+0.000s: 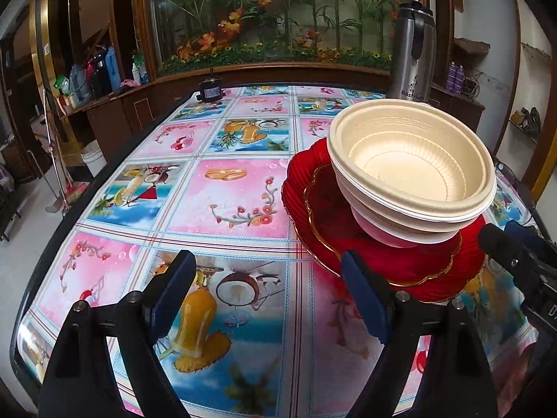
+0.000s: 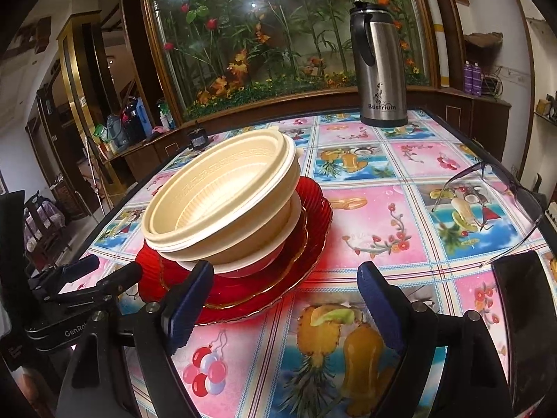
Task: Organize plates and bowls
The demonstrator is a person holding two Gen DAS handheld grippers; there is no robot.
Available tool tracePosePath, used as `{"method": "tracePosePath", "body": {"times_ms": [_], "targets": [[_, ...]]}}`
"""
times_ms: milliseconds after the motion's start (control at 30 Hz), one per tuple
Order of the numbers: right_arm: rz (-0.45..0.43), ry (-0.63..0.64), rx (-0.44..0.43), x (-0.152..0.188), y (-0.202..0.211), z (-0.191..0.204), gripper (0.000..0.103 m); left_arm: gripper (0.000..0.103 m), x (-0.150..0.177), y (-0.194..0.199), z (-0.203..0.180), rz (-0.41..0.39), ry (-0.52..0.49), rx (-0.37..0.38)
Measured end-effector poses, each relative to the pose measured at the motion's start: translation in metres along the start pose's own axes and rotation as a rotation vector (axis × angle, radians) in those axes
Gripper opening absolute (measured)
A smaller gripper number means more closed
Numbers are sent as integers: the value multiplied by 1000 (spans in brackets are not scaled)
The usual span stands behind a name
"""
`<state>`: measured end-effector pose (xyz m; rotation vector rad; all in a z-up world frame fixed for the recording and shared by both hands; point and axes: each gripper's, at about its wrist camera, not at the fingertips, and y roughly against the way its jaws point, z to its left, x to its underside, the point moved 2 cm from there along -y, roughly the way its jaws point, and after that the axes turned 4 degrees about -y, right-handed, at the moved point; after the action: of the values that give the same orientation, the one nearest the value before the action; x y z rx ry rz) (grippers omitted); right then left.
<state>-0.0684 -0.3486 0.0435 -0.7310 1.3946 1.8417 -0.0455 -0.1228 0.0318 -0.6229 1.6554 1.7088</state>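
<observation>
A nested stack of cream bowls [image 1: 414,163] [image 2: 222,205] stands on a small gold-rimmed red plate [image 1: 334,223], which lies on a larger ribbed red plate [image 1: 296,188] [image 2: 313,244]. My left gripper [image 1: 271,278] is open with nothing between its fingers, and hovers over the tablecloth just left of the plates. Its right finger overlaps the plates' near rim in the picture. My right gripper [image 2: 285,296] is open and holds nothing, at the plates' near right side. Each gripper shows in the other's view: the left gripper [image 2: 108,270] and the right gripper [image 1: 501,233].
A steel thermos jug [image 2: 379,69] [image 1: 412,52] stands at the table's far side. Eyeglasses [image 2: 494,209] lie on the right, with a dark flat object [image 2: 522,306] near them. A small dark jar-like item [image 1: 209,90] sits at the far edge. The patterned tablecloth [image 1: 226,191] covers the table.
</observation>
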Motion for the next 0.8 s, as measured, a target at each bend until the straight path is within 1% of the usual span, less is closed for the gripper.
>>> {"method": "tracePosePath", "body": {"times_ms": [67, 133, 333, 667, 800], "targets": [[1, -1, 2, 0, 0, -1, 86, 86, 0, -2, 2, 8, 11, 16], [-2, 2, 0, 0, 1, 0, 86, 86, -1, -3, 2, 9, 9, 16], [-9, 26, -1, 0, 2, 6, 86, 86, 0, 1, -5, -6, -28, -26], [-12, 39, -10, 1, 4, 9, 86, 86, -1, 2, -6, -11, -44, -38], [-16, 34, -14, 1, 5, 9, 86, 86, -1, 1, -9, -8, -56, -27]]}}
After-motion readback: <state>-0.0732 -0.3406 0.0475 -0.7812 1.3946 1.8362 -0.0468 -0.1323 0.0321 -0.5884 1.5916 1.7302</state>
